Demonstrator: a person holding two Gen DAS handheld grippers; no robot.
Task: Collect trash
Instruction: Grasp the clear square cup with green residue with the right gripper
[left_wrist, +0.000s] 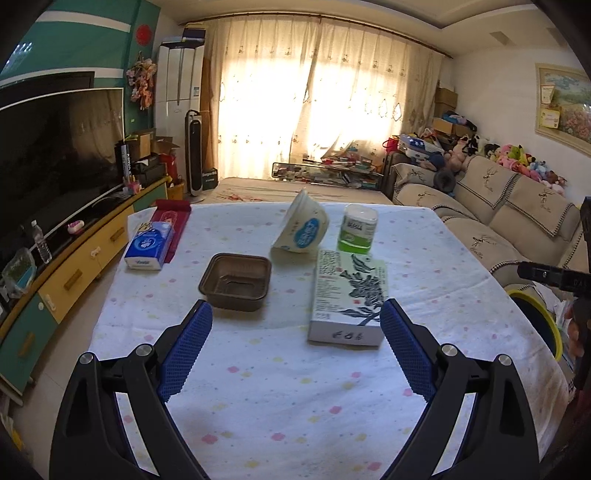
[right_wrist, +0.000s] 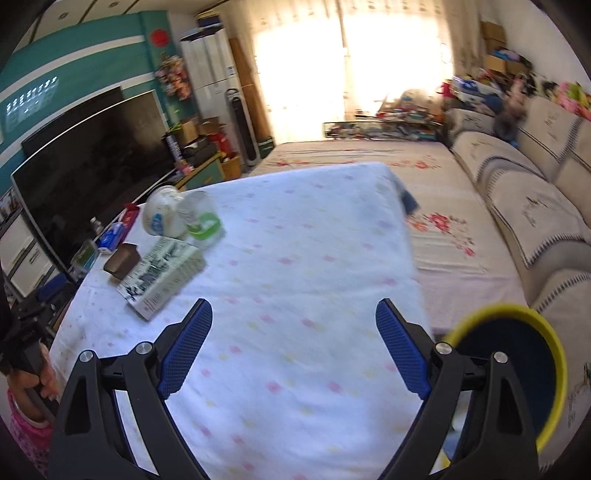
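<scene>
The brown plastic tray (left_wrist: 234, 282) sits mid-worktop (left_wrist: 280, 387), beside the printed carton (left_wrist: 349, 295), tipped paper bowl (left_wrist: 301, 229) and green-based jar (left_wrist: 357, 229). The left gripper (left_wrist: 295, 343) and right gripper (right_wrist: 293, 345) both hover released, empty. Best to straddle one piece squarely, then carry it to the yellow-rimmed bin (right_wrist: 517, 369) off the worktop's right edge.

Sunlit curtains (left_wrist: 325, 99); sofa (left_wrist: 509, 206) right; TV (left_wrist: 55, 155) left

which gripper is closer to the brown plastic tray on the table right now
Left. The left gripper sits open just short of the brown tray. The right gripper, also open, is farther off, with the tray away to its left.
</scene>
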